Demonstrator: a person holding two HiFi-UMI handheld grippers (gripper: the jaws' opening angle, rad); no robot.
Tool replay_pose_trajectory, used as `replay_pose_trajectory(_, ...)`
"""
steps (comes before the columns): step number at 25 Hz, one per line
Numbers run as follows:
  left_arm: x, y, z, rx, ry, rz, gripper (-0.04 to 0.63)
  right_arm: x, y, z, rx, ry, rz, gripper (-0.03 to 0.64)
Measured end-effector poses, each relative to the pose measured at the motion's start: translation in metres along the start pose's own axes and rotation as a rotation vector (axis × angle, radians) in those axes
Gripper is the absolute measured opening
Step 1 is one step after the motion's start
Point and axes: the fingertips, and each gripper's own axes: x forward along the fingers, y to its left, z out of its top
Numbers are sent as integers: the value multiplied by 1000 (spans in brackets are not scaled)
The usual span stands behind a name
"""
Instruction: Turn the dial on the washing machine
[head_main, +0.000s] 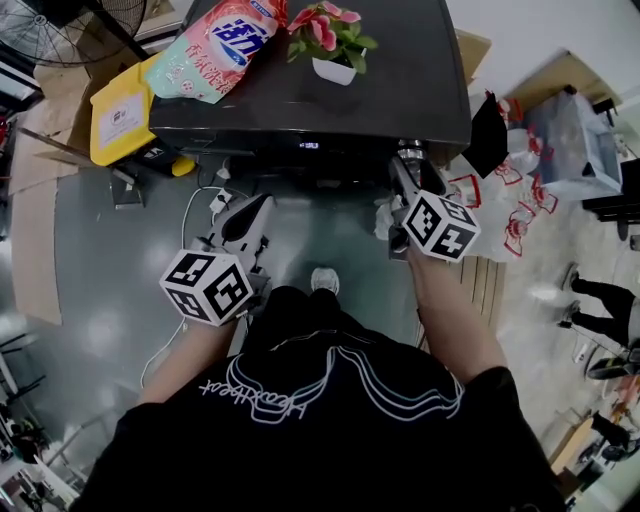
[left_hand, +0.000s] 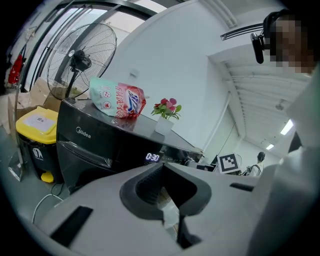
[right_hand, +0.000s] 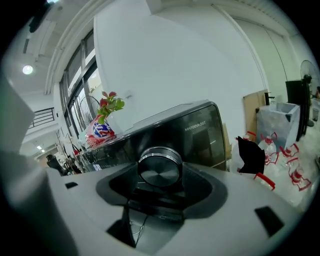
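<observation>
The black washing machine (head_main: 400, 90) stands in front of me, its display (left_hand: 152, 158) lit. Its round silver dial (right_hand: 159, 162) sits at the right end of the front panel, and in the head view the dial (head_main: 412, 152) is mostly hidden by the gripper. My right gripper (right_hand: 161, 176) is shut on the dial, one jaw on either side of its rim; the head view shows the same gripper (head_main: 405, 168) up against the panel. My left gripper (head_main: 260, 208) hangs lower, apart from the machine, its jaws closed together on nothing (left_hand: 161, 167).
On the machine's top lie a pink detergent bag (head_main: 220, 45) and a small potted flower (head_main: 333, 45). A yellow bin (head_main: 120, 120) and a fan (head_main: 70, 25) stand to the left. White cable (head_main: 185, 240) trails on the floor. Plastic bags (head_main: 520, 230) and a standing person (head_main: 600, 300) are at right.
</observation>
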Motion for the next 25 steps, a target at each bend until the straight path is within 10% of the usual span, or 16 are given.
replay_pose_trajectory(25,-25,-6,23,59,68,-76,5,1,-3,-1,319,-3,80,279)
